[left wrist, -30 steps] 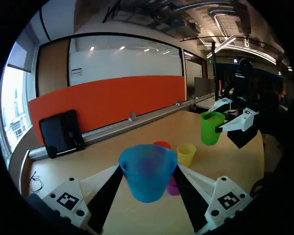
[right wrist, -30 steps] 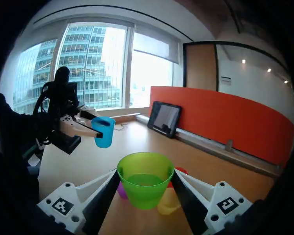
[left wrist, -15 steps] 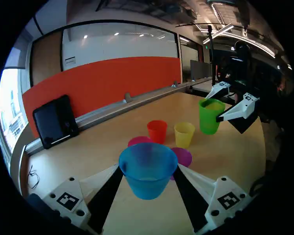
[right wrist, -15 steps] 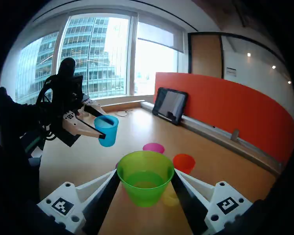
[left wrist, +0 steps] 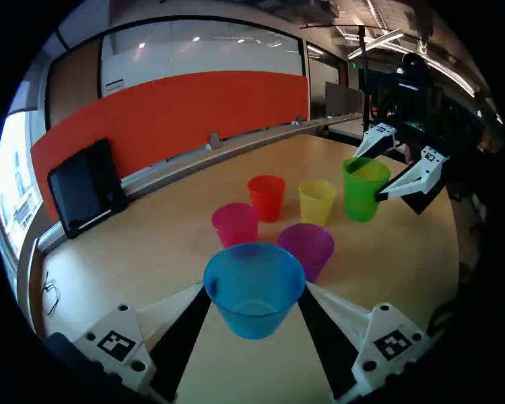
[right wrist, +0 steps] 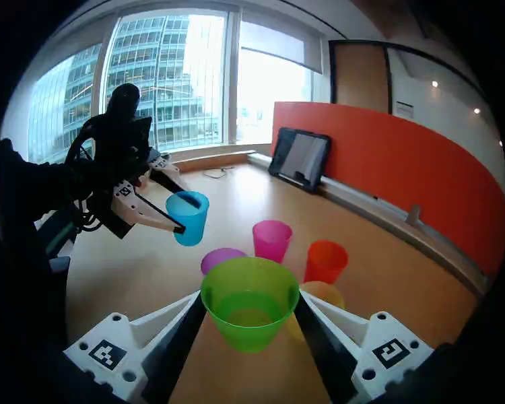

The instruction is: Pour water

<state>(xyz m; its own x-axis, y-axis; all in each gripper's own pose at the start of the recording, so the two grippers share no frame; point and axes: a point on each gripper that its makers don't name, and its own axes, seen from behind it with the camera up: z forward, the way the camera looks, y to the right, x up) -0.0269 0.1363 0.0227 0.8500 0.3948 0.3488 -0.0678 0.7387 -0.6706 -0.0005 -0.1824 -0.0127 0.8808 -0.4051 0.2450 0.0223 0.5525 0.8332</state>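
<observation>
With both tongs clenched on cups and nothing tilted, you're at the line-up stage before the pour, as I read it.

Left tongs (left wrist: 254, 288): both fingers grasp the blue cup (left wrist: 254, 316), upright, rim level. Can't tell if there's anything in it; the bottom just looks paler.

Right tongs (right wrist: 250, 299): same grasp on the green cup (right wrist: 249, 339), upright. What looks like a little water (right wrist: 249, 316) sits in its bottom.

Outward from the left tongs:
- The purple cup (left wrist: 306, 246) is just ahead and slightly right, the pink cup (left wrist: 234, 224) just ahead and left.
- The red cup (left wrist: 266, 196) and yellow cup (left wrist: 317, 200) stand beyond those.
- All four stand open on the table (left wrist: 151, 249), near each other.
- Your right tongs hold green farther ahead and right, just beside yellow.
- The tablet (left wrist: 84, 188) leans far ahead and left.

Next move, my call: pick a receiver and bring the green rim over its mouth. Then roll that wrist slowly and keep the other cup level. The four cups are packed tight, so watch your fingers on the neighbours.
</observation>
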